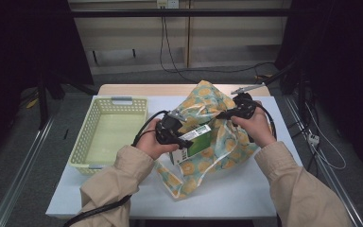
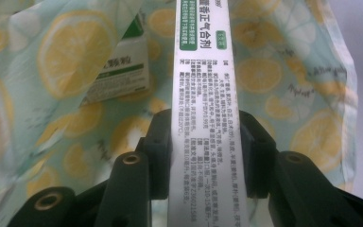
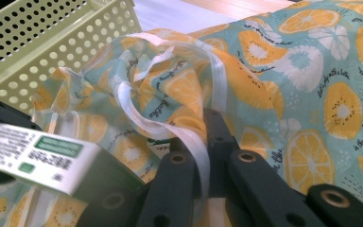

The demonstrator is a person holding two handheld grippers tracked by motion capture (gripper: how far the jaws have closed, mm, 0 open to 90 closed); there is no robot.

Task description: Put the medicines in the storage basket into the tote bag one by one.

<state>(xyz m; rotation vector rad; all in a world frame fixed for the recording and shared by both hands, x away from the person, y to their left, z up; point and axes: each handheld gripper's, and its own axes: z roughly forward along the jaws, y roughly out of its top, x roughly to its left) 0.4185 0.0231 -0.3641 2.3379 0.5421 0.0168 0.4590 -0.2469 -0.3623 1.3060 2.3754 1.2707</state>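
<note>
A teal cloth bag (image 1: pixel 217 101) printed with lemon slices lies on the table's right half, its mouth facing left. My left gripper (image 1: pixel 172 132) is shut on a white-and-green medicine box (image 1: pixel 196 141) at the bag's mouth. In the left gripper view the jaws of my left gripper (image 2: pixel 204 142) press on both sides of the box's narrow printed face (image 2: pixel 202 80), and a second box (image 2: pixel 118 71) lies inside the bag (image 2: pixel 66 61). My right gripper (image 1: pixel 240 108) holds up the bag's top edge; in its own view my right gripper (image 3: pixel 203 142) is shut on the bag's white ribbon handle (image 3: pixel 191 137).
A pale green perforated basket (image 1: pixel 99 106) stands on the table's left half, and its wall (image 3: pixel 42 38) shows behind the bag in the right gripper view. The white table top (image 1: pixel 227 189) has bare room in front of the bag. Cables trail from both grippers.
</note>
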